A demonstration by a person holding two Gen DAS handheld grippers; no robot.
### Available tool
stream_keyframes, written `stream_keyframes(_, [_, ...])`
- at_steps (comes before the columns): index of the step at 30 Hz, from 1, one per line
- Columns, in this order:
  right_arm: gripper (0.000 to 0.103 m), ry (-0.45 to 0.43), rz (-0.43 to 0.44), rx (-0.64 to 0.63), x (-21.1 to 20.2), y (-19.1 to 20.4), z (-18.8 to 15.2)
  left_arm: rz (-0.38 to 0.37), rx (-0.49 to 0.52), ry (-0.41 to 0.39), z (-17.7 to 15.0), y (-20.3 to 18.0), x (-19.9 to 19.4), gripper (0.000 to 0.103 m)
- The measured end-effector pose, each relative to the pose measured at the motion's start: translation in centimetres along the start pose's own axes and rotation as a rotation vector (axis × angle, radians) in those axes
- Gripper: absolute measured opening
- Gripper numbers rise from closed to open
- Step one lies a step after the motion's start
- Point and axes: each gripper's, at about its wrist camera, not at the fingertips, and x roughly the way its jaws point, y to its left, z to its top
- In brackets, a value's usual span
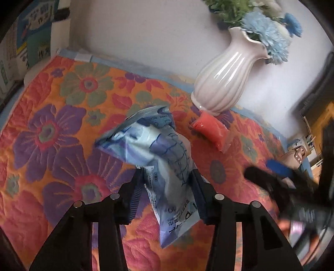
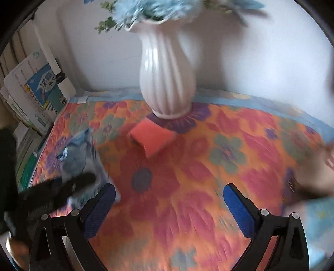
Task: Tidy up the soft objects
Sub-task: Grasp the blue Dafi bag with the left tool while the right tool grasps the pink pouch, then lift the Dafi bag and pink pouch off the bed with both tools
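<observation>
I get soft, even daylight in both views, bright enough to read colours with no deep shadows. In the left wrist view the white vase [image 1: 224, 77] carries hard streaks of glare down its ribs, and the picture is mostly sharp at centre; only the right tool [image 1: 277, 187] at the lower right smears into a dark blur. The right wrist view is blurred nearly throughout: the flowered cloth [image 2: 177, 166] runs in streaks and the flowers [image 2: 154, 8] at the top are smudged. Both frames bend strongly outward, with black corners around the round fisheye edge.
</observation>
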Motion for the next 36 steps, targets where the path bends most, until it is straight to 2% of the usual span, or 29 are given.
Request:
stream_keyframes(2, [0.103,-0.024,-0.003,-0.034,1.6,0.6,1.4,0.007,0.009,-0.037,-0.4,-0.1,0.2,0.050])
stream_keyframes(6, [0.102,-0.058,-0.016,-0.107,4.2,1.6,3.6,0.044,0.016,-0.052,-0.4,0.0,-0.2,0.050])
stream_keyframes(9, [0.090,-0.041,0.024,-0.138,6.4,2.0,5.0,0.041,0.013,-0.053,-0.2,0.0,-0.2,0.050])
stream_keyframes(13, [0.066,-0.003,0.000,-0.196,8.3,3.0,5.0,0.022,0.000,-0.048,-0.2,0.4,-0.2,0.050])
stream_keyframes(18, [0.062,-0.060,-0.025,-0.206,7.3,3.3,3.8,0.033,0.026,-0.064,-0.6,-0.1,-0.6,0.047])
stream_keyframes(20, [0.061,-0.061,-0.055,-0.211,6.6,3.3,2.9,0.036,0.057,-0.072,-0.8,-0.7,-0.7,0.041])
stream_keyframes(28, [0.061,-0.064,-0.150,-0.152,1.0,1.6,-3.8,-0.033,0.103,-0.105,-1.0,-1.6,-1.6,0.039])
stream_keyframes(30, [0.061,-0.065,-0.156,-0.121,-0.4,0.9,-5.4,-0.047,0.112,-0.122,-1.2,-1.9,-2.1,0.037])
stream_keyframes(36, [0.061,-0.060,-0.137,-0.012,-3.3,-0.1,-10.7,-0.006,0.201,-0.160,-2.2,-3.8,-2.8,0.036])
